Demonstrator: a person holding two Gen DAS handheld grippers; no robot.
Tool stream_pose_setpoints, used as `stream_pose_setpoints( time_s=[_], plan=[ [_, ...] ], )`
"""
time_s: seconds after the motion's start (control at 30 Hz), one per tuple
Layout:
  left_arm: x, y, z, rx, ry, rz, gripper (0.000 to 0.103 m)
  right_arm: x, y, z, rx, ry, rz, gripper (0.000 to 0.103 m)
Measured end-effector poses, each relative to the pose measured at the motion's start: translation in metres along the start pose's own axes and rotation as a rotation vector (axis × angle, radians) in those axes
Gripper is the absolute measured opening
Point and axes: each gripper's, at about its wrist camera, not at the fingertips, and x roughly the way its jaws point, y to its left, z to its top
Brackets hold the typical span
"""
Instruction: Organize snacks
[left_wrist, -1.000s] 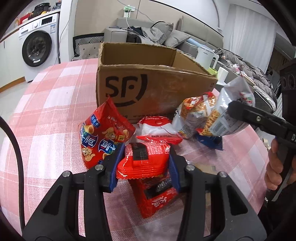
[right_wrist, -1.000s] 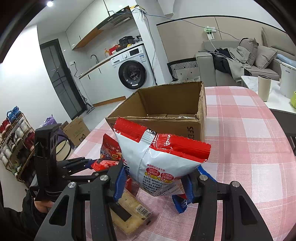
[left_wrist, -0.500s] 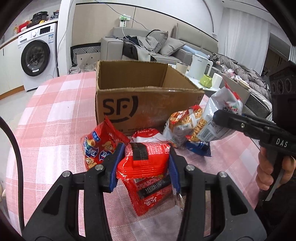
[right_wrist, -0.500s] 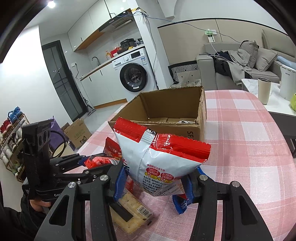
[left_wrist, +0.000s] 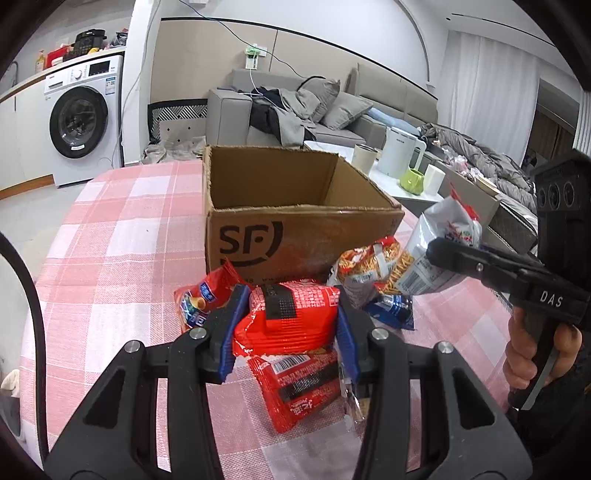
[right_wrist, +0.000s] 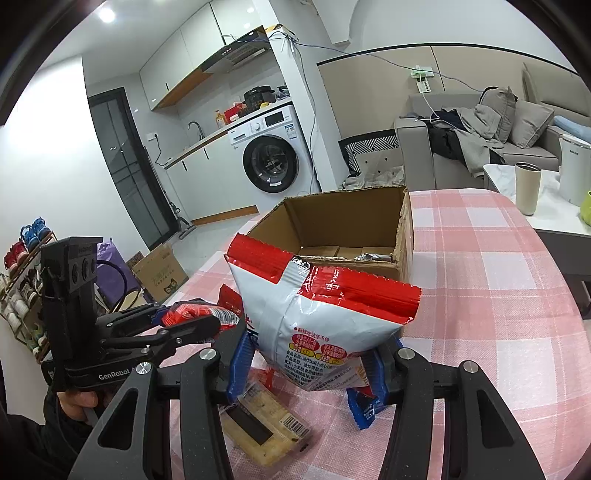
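My left gripper (left_wrist: 290, 334) is shut on a red snack packet (left_wrist: 291, 317) and holds it above the table, in front of the open SF cardboard box (left_wrist: 295, 236). My right gripper (right_wrist: 312, 363) is shut on a white and red snack bag (right_wrist: 317, 317), lifted just before the same box (right_wrist: 347, 236). The right gripper also shows in the left wrist view (left_wrist: 436, 254), the left gripper in the right wrist view (right_wrist: 192, 325). Some items lie on the box floor (right_wrist: 365, 254).
On the pink checked table (left_wrist: 122, 236) lie a red chip bag (left_wrist: 199, 302), a red packet (left_wrist: 299, 387), a noodle snack bag (left_wrist: 369, 266), a blue packet (left_wrist: 391, 310) and a cracker pack (right_wrist: 266, 424). A side table with cups and a kettle (left_wrist: 399, 158) stands right.
Both grippers have risen with their snacks still held. The box interior shows more from above in both views.
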Motion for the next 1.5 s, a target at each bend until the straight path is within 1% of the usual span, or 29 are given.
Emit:
stream_pose_setpoints(
  time_s=[0.4,0.7,1.07,1.37,1.5],
  plan=[
    [-0.021,0.01,0.019,-0.036,-0.054,0.014,0.042,-0.001,0.003,0.005,-0.001,-0.005,0.01,0.052],
    [-0.022,0.005,0.046,-0.036,-0.097,0.019,0.042,0.003,0.008,0.026,-0.028,-0.042,0.007,0.052],
    [-0.007,0.006,0.078,-0.054,-0.114,0.03,0.042,0.01,0.01,0.044,-0.035,-0.062,0.003,0.052],
    [0.013,0.011,0.091,-0.077,-0.1,0.02,0.042,0.018,0.005,0.052,-0.016,-0.072,-0.003,0.052],
    [0.023,0.012,0.099,-0.082,-0.1,0.022,0.042,0.017,0.003,0.058,0.002,-0.081,0.013,0.052]
  ],
)
